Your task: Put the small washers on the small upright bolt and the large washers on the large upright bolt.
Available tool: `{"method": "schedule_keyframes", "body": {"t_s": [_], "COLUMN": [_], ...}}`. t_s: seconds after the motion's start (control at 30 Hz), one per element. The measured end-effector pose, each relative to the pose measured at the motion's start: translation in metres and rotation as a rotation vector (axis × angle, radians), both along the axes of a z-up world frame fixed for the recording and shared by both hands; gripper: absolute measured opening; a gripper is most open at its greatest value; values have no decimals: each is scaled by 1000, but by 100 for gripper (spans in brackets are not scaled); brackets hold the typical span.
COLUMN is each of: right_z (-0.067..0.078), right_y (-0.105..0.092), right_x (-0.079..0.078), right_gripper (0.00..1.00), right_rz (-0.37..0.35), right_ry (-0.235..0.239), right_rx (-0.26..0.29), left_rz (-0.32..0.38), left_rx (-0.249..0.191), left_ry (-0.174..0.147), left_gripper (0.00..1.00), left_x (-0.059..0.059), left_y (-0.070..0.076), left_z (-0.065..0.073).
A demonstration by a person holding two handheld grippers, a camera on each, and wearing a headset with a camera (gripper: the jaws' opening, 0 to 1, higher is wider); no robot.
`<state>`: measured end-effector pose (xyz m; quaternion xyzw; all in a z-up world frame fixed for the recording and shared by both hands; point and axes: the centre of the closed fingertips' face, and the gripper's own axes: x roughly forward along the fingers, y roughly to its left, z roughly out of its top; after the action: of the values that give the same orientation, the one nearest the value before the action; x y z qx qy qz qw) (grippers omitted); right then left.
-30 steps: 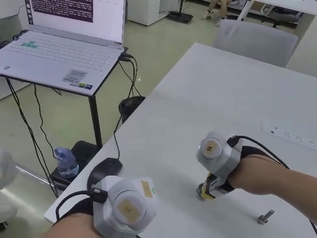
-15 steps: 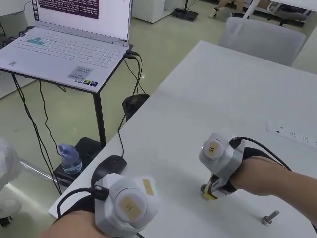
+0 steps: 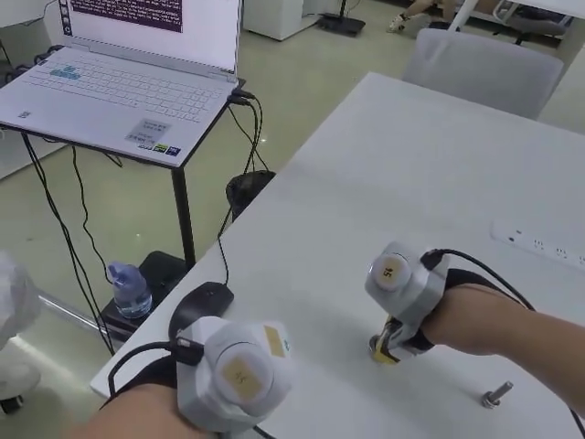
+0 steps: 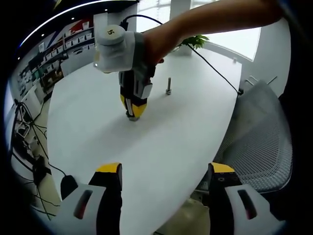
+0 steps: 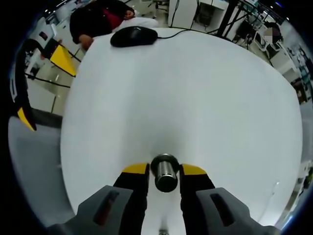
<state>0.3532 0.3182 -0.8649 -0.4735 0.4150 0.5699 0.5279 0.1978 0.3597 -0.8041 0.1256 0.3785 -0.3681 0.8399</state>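
The right gripper (image 5: pixel 165 169) sits low in the centre of its own view with its yellow-tipped jaws clamped on a thick bolt (image 5: pixel 166 177), which stands on the white table (image 3: pixel 384 183). In the left gripper view a thin bolt (image 4: pixel 168 85) stands upright near it, just above the frame's centre. The left gripper (image 4: pixel 164 169) has its jaws apart at the bottom of its view, with nothing between them. A black mouse (image 5: pixel 133 35) lies at the table edge, upper left.
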Motion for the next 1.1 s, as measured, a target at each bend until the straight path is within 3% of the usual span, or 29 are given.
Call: {"method": "schedule_keyframes", "body": {"t_s": [0.3,0.43,0.77,1.1], "right_z": [9,22,55,95], "right_y": [0,0,-13,-39], "right_x": [2,0,1,0], "right_gripper": [33,33,40,44], "right_rz": [-14,-16,-23,-101], "right_ry": [-5,-8,-44,-75], "right_rx": [39,88,187,305], "left_rz": [0,2,-14,-16], "left_rx": [4,-11,-1,2], "left_ry": [-5,-23,-41,-56], "left_gripper": [72,73,75,75], "left_x": [-1,2,6,8], "left_y": [1,-1,-2,0], "left_z": [1,6,9,13]}}
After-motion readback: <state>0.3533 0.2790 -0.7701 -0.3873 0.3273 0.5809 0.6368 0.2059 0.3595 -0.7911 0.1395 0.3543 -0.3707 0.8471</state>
